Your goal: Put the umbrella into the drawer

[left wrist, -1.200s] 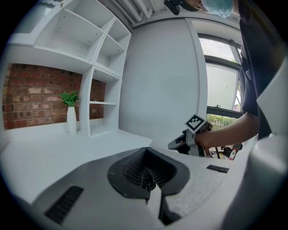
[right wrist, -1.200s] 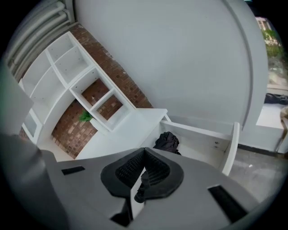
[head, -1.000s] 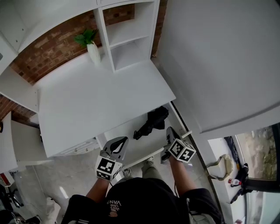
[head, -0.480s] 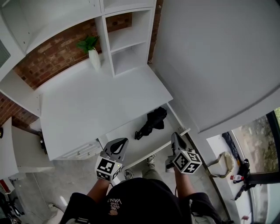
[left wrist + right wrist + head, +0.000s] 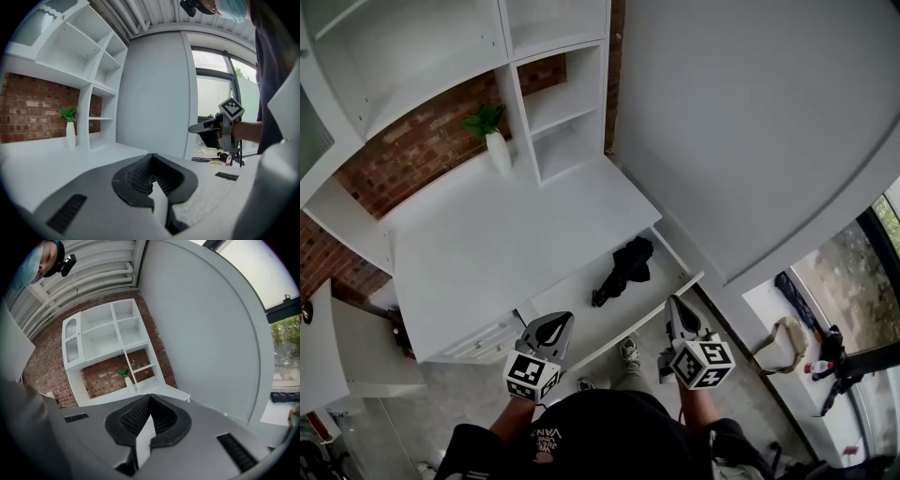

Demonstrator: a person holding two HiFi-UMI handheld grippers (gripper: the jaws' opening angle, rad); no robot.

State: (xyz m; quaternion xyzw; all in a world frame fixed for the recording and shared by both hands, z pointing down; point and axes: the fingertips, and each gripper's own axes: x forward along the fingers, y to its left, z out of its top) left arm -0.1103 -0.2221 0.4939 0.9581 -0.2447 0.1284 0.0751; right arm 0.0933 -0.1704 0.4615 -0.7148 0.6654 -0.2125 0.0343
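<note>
Already the umbrella is laid inside the open drawer. The left gripper and right gripper are closed on nothing, apart from it. If the drawer is closed, its front should be pushed evenly.

Black cap (white print); dark shirt; grey left gripper, right gripper

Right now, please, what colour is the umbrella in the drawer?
The umbrella is black, clearest in head view.

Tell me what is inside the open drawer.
A black folded umbrella lies in the drawer, toward its right end. Nothing else shows; the back, under the desk top, is hidden.
</note>
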